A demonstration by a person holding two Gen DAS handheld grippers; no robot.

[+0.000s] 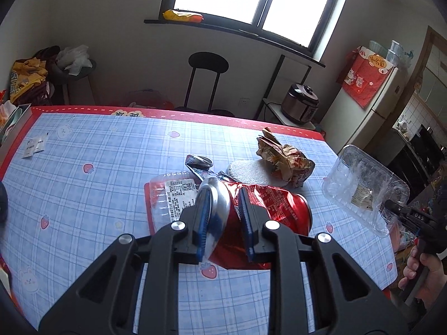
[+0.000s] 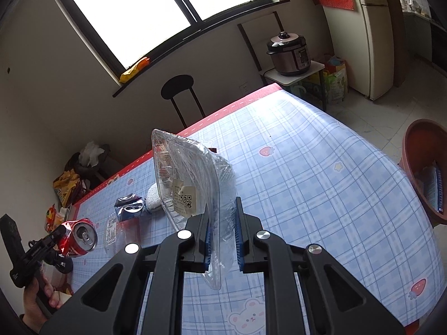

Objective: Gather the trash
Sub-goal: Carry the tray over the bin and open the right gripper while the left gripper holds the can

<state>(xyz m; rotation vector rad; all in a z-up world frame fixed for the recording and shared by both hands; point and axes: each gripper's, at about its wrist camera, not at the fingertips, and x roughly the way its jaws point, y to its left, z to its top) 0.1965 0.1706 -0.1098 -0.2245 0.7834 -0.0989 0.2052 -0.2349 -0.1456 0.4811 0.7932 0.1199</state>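
Observation:
My left gripper (image 1: 223, 195) is shut on a crushed red soda can (image 1: 259, 209) and holds it just above the table; the can also shows in the right wrist view (image 2: 81, 237). My right gripper (image 2: 222, 209) is shut on a clear plastic tray (image 2: 190, 173) with a label, lifted above the table; the tray also shows in the left wrist view (image 1: 363, 187). A crushed blue can (image 2: 130, 208), a crumpled brown wrapper (image 1: 285, 159) and a flat clear package (image 1: 170, 198) lie on the table.
The table has a blue checked cloth (image 2: 321, 195) with a red border. A brown basin (image 2: 424, 167) with a blue packet in it stands off the table's right edge. A white sponge (image 1: 251, 170) lies by the wrapper. A small white sachet (image 1: 35, 145) lies far left.

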